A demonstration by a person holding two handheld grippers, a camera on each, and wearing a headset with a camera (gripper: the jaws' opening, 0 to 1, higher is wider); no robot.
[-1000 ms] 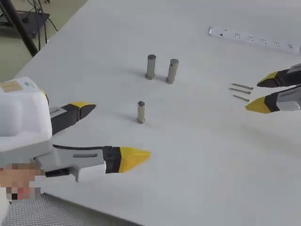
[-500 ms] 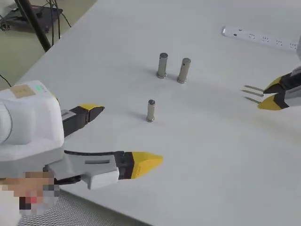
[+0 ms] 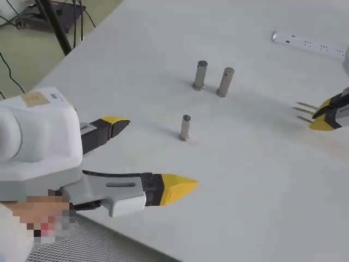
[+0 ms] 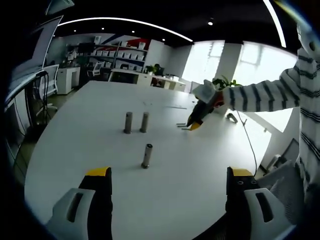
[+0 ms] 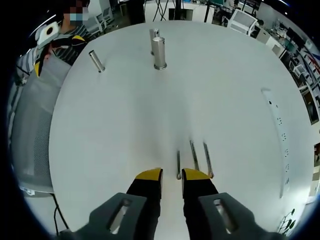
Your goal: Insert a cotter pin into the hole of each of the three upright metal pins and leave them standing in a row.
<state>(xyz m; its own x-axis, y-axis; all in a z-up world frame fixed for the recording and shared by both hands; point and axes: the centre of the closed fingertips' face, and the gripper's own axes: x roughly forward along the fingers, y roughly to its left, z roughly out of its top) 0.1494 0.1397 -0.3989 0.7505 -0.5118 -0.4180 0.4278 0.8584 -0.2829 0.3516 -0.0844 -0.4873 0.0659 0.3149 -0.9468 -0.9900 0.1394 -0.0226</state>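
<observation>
**A:** What is seen nearest on the white table (image 3: 245,180)?

**B:** The left gripper (image 3: 162,153) is held low over the near edge. Its yellow-tipped jaws are spread wide, and nothing is caught between them.

**A:** And beyond it?

**B:** 1 slim metal pin (image 3: 185,127) is stood upright on its own, just past those jaws. Farther back, 2 thicker metal pins (image 3: 200,75) are stood side by side, close but not touching.

**A:** Where are the cotter pins (image 5: 194,155) found?

**B:** 3 are laid flat on the table, roughly parallel, well off to the right of the upright ones. The right gripper (image 5: 173,174) is set at their near ends with its jaws drawn close, and a narrow gap is left between them. The end of 1 cotter pin is seen in that gap. Whether it is touched cannot be told.

**A:** And farthest?

**B:** A white power strip (image 3: 308,45) is laid along the far side.
</observation>
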